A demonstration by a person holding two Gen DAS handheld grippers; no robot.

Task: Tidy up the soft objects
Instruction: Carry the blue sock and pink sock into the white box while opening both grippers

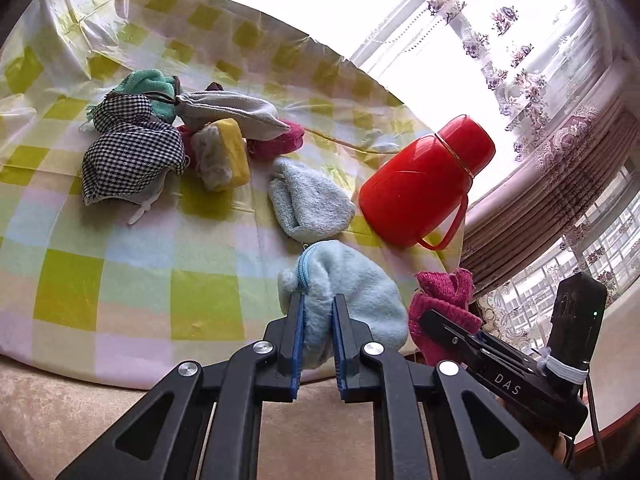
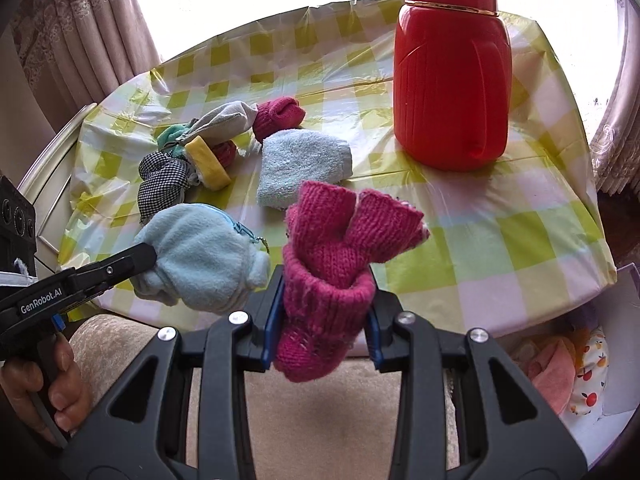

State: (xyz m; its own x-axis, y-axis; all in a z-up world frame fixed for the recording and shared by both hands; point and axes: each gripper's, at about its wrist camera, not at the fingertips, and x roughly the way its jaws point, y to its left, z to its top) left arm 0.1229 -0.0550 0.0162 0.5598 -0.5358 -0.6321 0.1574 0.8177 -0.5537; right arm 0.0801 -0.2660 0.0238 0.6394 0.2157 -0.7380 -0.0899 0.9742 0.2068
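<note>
My left gripper [image 1: 317,304] is shut on a light blue fleece pouch [image 1: 352,292] with a zipper, held over the table's near edge; it also shows in the right wrist view [image 2: 200,256]. My right gripper [image 2: 324,300] is shut on a pink knitted sock bundle [image 2: 336,256], held beside the pouch; it also shows in the left wrist view [image 1: 440,300]. A light blue towel sock [image 1: 308,200] [image 2: 300,164] lies on the checked tablecloth [image 1: 120,280]. Further back is a pile: a houndstooth cloth [image 1: 132,152], a yellow sponge [image 1: 228,152], a grey pouch [image 1: 232,112], a teal cloth [image 1: 152,84] and another pink sock [image 1: 280,140].
A tall red thermos [image 2: 452,80] [image 1: 428,176] stands on the table at the right. A white box [image 2: 600,360] with printed and pink cloths sits below the table's right edge. A beige cushion [image 2: 320,420] lies under the grippers. Curtains and windows are behind.
</note>
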